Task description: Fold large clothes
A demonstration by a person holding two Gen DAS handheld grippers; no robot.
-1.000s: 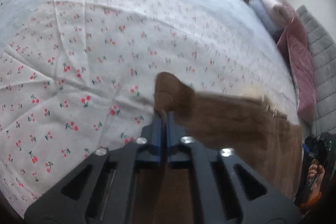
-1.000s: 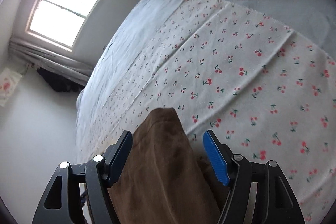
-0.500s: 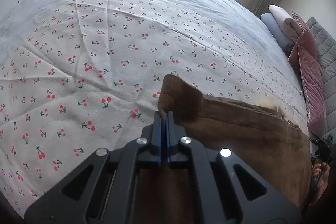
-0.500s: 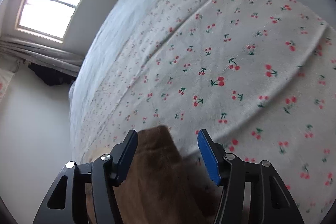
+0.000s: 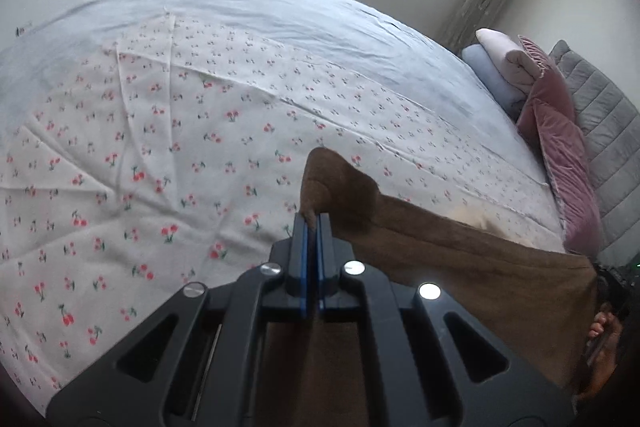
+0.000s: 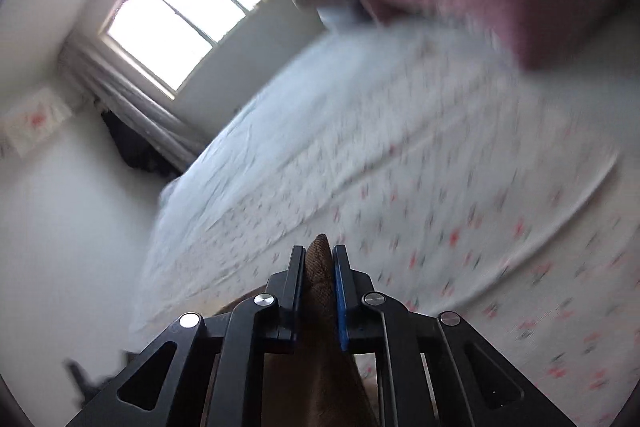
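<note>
While both tools grip the same cloth, here's the layout, big to small:

bed: pale blue sheet [image 5: 304, 7], smooth with long shallow creases, fills most of both views
cherry cloth: white fabric [image 5: 168, 163] printed with small red cherries on green stems, spread flat over the sheet, faint fold lines crossing it; its far edge is straight and hemmed
headboard: grey quilted panel [image 5: 600, 131], vertical padded ribs
brown garment: thick, matte brown fabric [image 5: 460, 267] with a fine nubby weave, stretched as one broad band above the cherry cloth from the left tool to the right frame edge; a corner flops forward past the left tips as a rounded flap
pillows: mauve velvet cushion [image 5: 560, 147] with a corded edge, leaning on the headboard; a pale pink roll and a light blue one stacked beside it
window: bright, white-framed [image 6: 180, 11], ribbed grey curtain beside it
left gripper: [image 5: 311, 223] black frame, blue pads, fingers pinched tight on the brown garment's edge (almost no gap)
right gripper: [image 6: 319, 255] jaws have just been closing, now narrow and clamped on a bunched, pointed ridge of the same brown garment that pokes out past the tips (view is motion-blurred)
hand: a person's fingers [image 5: 602, 339] at the right edge of the left view, partly cut off
</note>
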